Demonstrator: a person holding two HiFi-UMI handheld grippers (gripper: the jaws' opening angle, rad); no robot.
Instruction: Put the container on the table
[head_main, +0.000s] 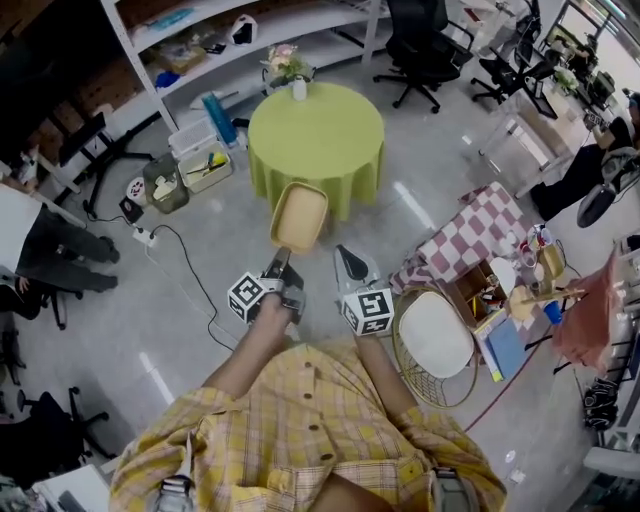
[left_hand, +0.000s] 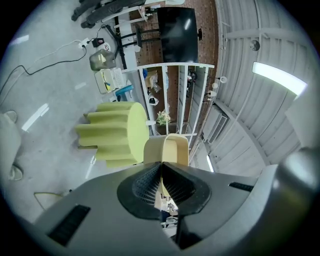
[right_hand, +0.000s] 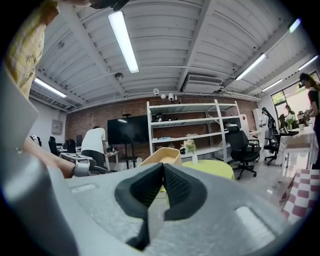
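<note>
The left tongs (head_main: 277, 264) pinch one edge of a beige container (head_main: 299, 216), held in the air just short of the round green surface (head_main: 320, 140). The right tongs (head_main: 350, 263) are clenched on nothing. Gripped by one edge only, the container could tilt or slip loose before it reaches the surface.

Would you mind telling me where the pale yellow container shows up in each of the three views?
Head view: container at centre, just below the green table.
Left gripper view: container lower centre, above the jaws, right of the table.
Right gripper view: container at centre, above the jaws, left of the table.
Shared landmark: the round green table.
</note>
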